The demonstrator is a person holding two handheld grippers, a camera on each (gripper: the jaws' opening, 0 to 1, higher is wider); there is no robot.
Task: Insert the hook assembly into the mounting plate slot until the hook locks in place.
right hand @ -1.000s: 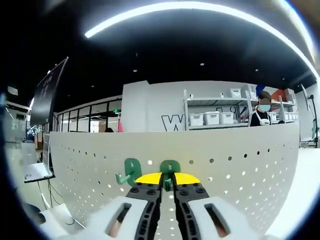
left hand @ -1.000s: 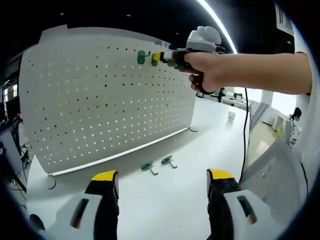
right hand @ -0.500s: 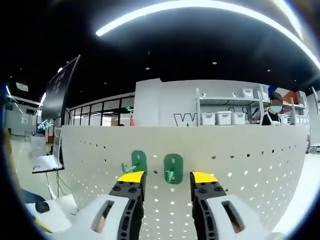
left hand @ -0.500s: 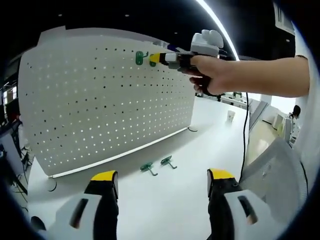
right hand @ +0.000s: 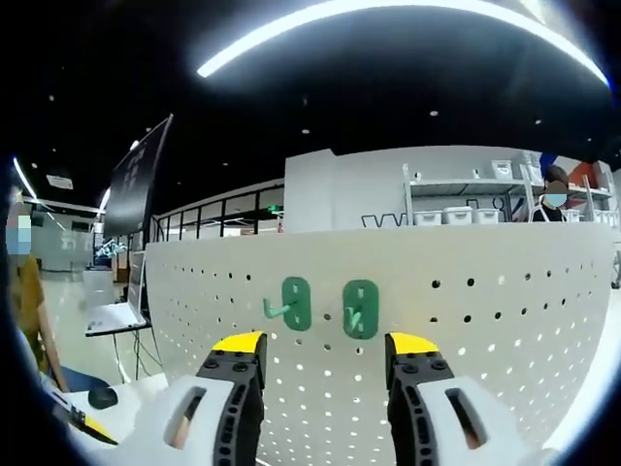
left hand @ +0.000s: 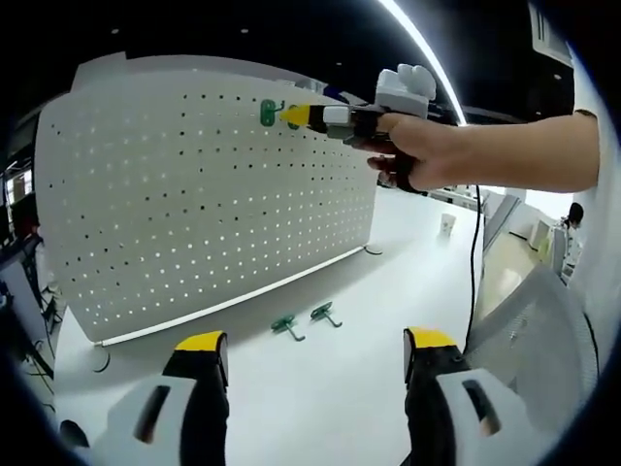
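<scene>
Between the right tool (right hand: pixel 330 342) tips: mounted hook (right hand: pixel 360 309) (untouched)

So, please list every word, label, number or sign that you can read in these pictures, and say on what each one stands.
No text can be read with certainty.
Large dark letters on the white back wall behind the pegboard: mostly hidden by the board's top edge, not readable.
Green hooks, gripper jaws, shelf bins: no marking visible.

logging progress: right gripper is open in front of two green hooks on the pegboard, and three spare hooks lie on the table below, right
Not three: the left gripper view shows two spare hooks on the table. The rest holds: the right gripper is open before two green hooks on the pegboard.
</scene>
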